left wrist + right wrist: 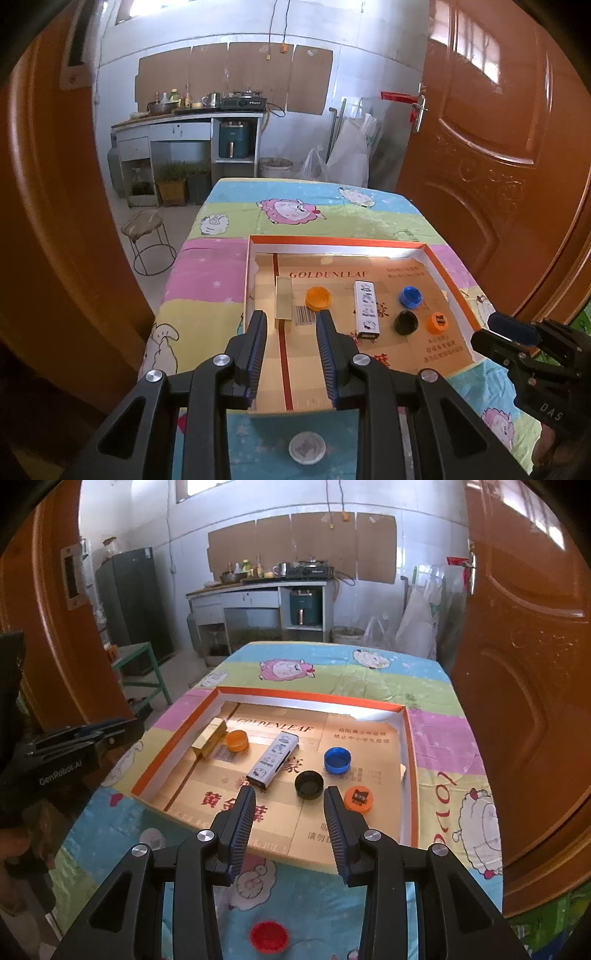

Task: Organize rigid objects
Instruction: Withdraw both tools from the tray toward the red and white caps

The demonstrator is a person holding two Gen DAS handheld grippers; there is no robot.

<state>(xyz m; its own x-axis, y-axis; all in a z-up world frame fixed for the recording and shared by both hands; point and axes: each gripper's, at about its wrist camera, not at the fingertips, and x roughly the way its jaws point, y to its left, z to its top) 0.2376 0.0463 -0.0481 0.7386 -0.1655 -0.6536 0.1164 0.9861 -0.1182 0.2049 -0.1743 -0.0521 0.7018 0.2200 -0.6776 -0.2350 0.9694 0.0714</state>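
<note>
1. Across the tabletop (207, 280), spread with a cartoon sheep cloth, serving as the work surface for sorting.
2. Near its middle, a shallow cardboard tray (410, 775) with an orange rim, evidently the collecting place, since nearly every small item lies inside it.
3. Above the tray's near edge, left tongs (291, 325) wide open and holding nothing, aimed toward the gold box and orange cup; seemingly between picks.
4. Beside them, right tongs (290, 797) likewise spread wide and empty, hovering just short of the black cap, probably lined up for a reach.
5. Inside the tray toward its left wall, gold box (209, 737), lying close to the wall.
6. At the centre, patterned white tin (273, 759), lying flat and at an angle in the right view.
7. Just beside the gold box, orange cup (236, 740), open side up.
8. Further right, blue cap (337, 760), black cap (309, 784) and orange lid (358, 799), grouped near each other.
9. Outside the tray, on the cloth near the camera, white lid (307, 447) and red cap (269, 936), judged not yet gathered.
</note>
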